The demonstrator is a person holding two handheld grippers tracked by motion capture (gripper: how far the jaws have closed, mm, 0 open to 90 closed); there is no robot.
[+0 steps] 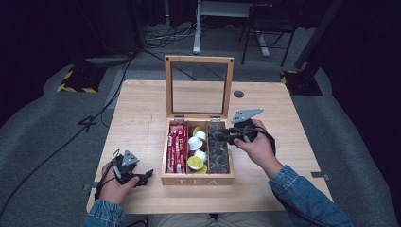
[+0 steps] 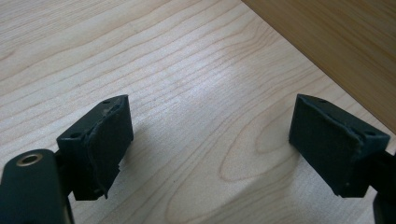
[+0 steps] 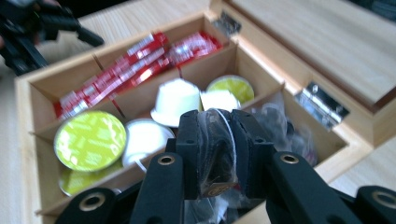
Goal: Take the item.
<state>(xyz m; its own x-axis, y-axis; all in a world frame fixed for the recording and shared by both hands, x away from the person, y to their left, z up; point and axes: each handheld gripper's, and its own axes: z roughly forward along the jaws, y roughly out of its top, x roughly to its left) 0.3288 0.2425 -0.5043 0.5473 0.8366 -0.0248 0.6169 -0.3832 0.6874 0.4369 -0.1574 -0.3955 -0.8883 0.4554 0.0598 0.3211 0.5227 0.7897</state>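
dark floor and cables ring a pale wooden table (image 1: 142,113), where a wooden tea box (image 1: 197,179) stands with its glass lid (image 1: 198,85) propped upright. its left compartment holds red sachets (image 1: 176,146), the middle one white and lime-topped capsules (image 1: 196,151), the right one dark wrapped packets (image 1: 219,151). the right gripper (image 3: 216,154) hangs over that right compartment, jaws pressed together on one clear-wrapped dark packet (image 3: 215,149), pinched edge-on just above the rest. to do this lift well, i judge the packet should come straight up until it clears the divider and the box wall, with a steady pinch, since the slick wrapper could slip or drag a neighbouring packet along. the left gripper (image 2: 210,144) rests low by the box's front left corner, jaws spread over bare wood with nothing between them; it could steady the box if it shifts.
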